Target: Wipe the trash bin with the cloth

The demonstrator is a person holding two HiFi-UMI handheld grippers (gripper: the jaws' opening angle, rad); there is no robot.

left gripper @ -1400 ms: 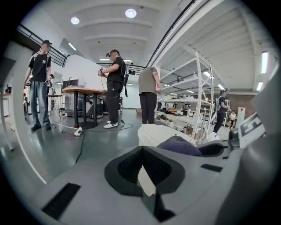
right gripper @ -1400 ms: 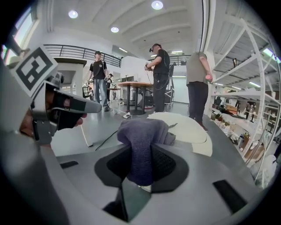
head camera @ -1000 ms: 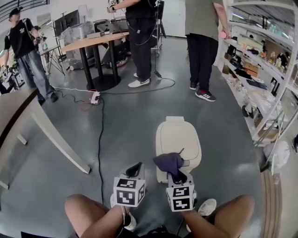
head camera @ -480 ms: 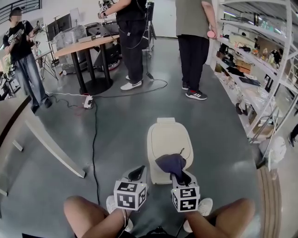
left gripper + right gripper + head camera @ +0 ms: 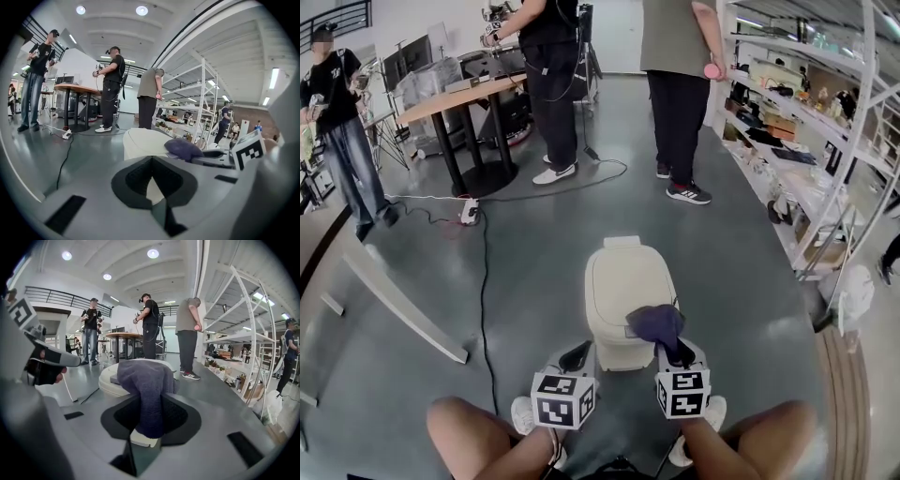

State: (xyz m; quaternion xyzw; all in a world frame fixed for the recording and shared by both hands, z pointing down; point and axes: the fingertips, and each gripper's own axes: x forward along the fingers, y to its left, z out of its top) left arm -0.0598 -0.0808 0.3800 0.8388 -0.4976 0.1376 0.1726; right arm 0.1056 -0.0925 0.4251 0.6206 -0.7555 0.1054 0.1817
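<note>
Two grippers: right gripper (image 5: 675, 351) clamping purple cloth (image 5: 654, 322) atop trash bin (image 5: 619, 279) lying lengthwise away; left gripper (image 5: 575, 356) pinched together, empty.

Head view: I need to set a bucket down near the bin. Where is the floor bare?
Bare floor lies left of the bin, up to the cable, and right of it, up to the shelves. The near side is crowded: the left gripper, the right gripper holding the cloth, and the person's legs.
</note>
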